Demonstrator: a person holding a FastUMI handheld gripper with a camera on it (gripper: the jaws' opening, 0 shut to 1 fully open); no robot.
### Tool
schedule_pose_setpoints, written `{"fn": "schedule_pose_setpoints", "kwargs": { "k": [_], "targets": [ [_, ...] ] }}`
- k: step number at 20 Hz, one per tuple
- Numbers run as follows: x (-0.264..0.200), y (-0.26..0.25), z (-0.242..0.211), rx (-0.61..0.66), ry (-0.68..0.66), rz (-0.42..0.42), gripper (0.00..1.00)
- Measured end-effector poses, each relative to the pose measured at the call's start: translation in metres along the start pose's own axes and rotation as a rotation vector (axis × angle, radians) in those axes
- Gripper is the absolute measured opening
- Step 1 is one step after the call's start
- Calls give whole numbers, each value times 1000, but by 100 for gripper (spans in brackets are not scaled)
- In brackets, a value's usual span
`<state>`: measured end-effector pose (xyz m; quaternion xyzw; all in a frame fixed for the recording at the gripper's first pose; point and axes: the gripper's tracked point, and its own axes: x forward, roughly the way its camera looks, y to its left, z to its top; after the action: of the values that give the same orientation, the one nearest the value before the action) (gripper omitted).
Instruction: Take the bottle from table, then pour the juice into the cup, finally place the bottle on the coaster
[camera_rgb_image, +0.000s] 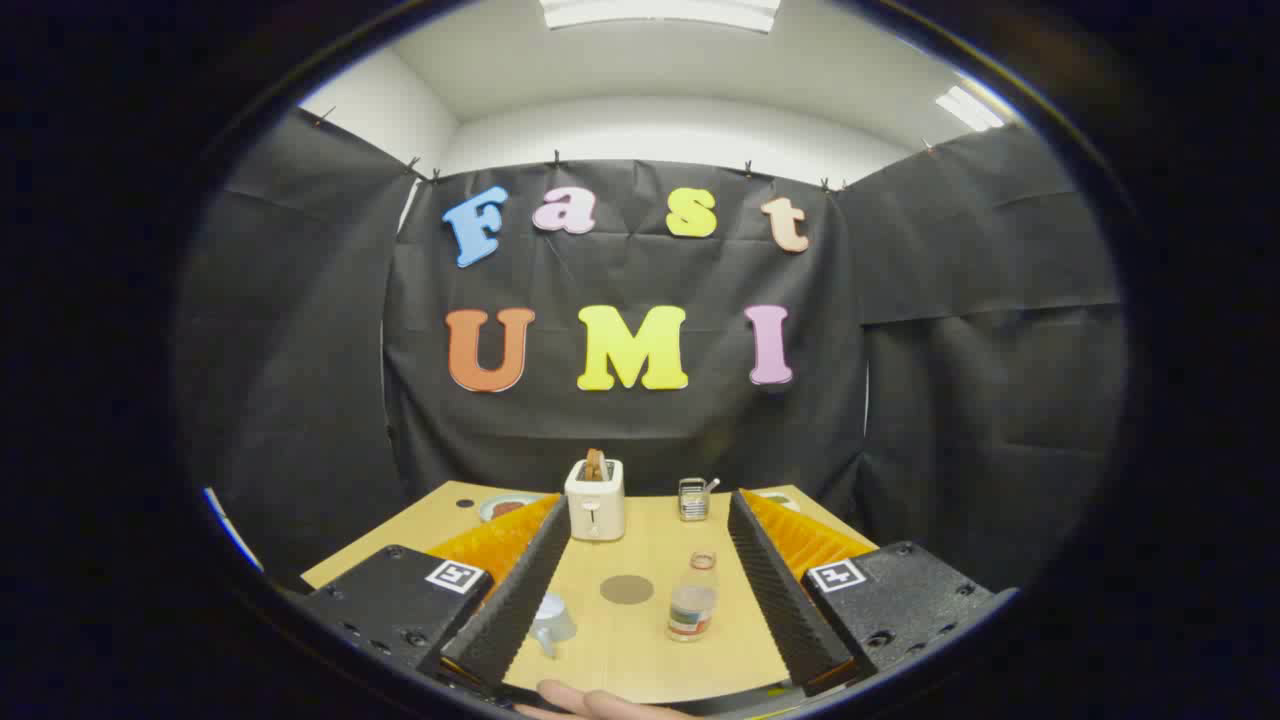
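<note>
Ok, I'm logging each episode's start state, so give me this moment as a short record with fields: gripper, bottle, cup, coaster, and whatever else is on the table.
gripper: gripper open, fingers spread wide above the table, holding nothing
bottle: bottle upright on the table, between the fingers, nearer the right one
cup: cup on the table beside the left finger
coaster: coaster flat, round, bare, between cup and bottle
far end: toaster with toast in it; small metal holder to its right
person: a hand at the near table edge
</note>
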<state>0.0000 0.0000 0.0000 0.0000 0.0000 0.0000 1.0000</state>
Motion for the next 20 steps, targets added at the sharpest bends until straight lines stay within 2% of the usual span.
{"fn": "schedule_pose_setpoints", "kwargs": {
  "k": [9, 20],
  "targets": [
    [8, -11, -25, -35, 20, 14, 100],
    [8, -38, -37, 13, -6, -15, 100]
  ]
}}
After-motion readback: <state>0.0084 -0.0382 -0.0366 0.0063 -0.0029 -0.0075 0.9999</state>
